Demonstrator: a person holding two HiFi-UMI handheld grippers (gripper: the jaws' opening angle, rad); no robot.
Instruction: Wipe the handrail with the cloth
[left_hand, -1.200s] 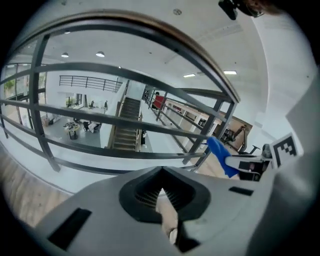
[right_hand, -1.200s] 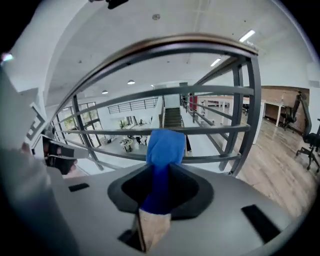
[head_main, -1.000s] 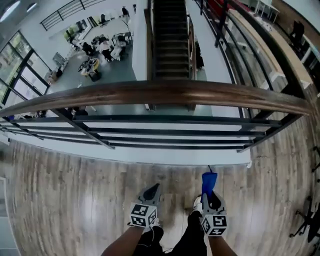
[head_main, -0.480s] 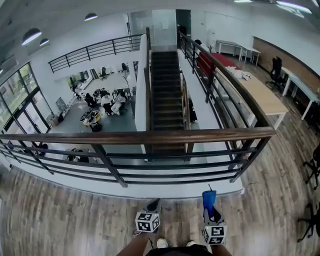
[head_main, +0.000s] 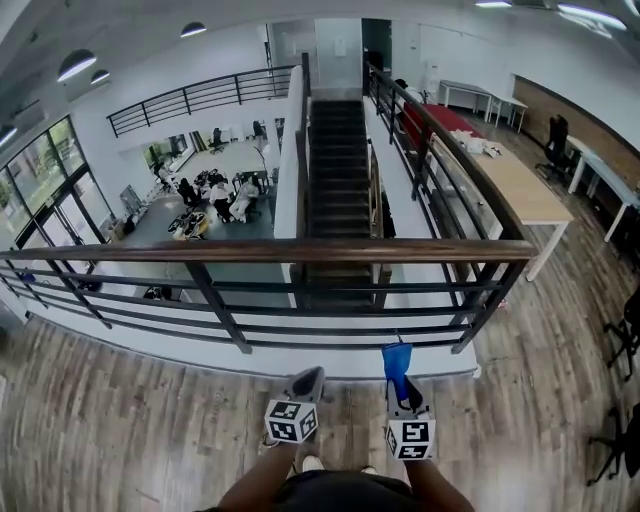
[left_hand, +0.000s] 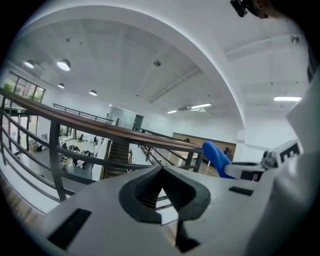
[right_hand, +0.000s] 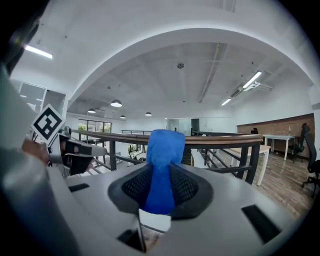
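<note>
A brown wooden handrail (head_main: 300, 250) tops a black metal balustrade across the middle of the head view. Both grippers hang low in front of me, short of the rail. My right gripper (head_main: 398, 372) is shut on a folded blue cloth (head_main: 396, 360), which sticks up between the jaws (right_hand: 164, 165). My left gripper (head_main: 310, 378) is shut with nothing in it; in the left gripper view its jaws meet in a closed V (left_hand: 161, 195). The handrail (left_hand: 100, 127) runs across that view, and the blue cloth (left_hand: 216, 157) shows at its right. The handrail (right_hand: 220, 140) lies beyond the cloth.
Wood plank floor (head_main: 110, 430) lies under me. Beyond the rail drops an open atrium with a dark staircase (head_main: 338, 160) and people at desks below (head_main: 215, 195). A long wooden table (head_main: 510, 185) and office chairs (head_main: 620, 350) stand at the right.
The view has pulled back and lifted, so the handrail appears farther off than a second ago. Both grippers stay low, the right one still holding the cloth.
</note>
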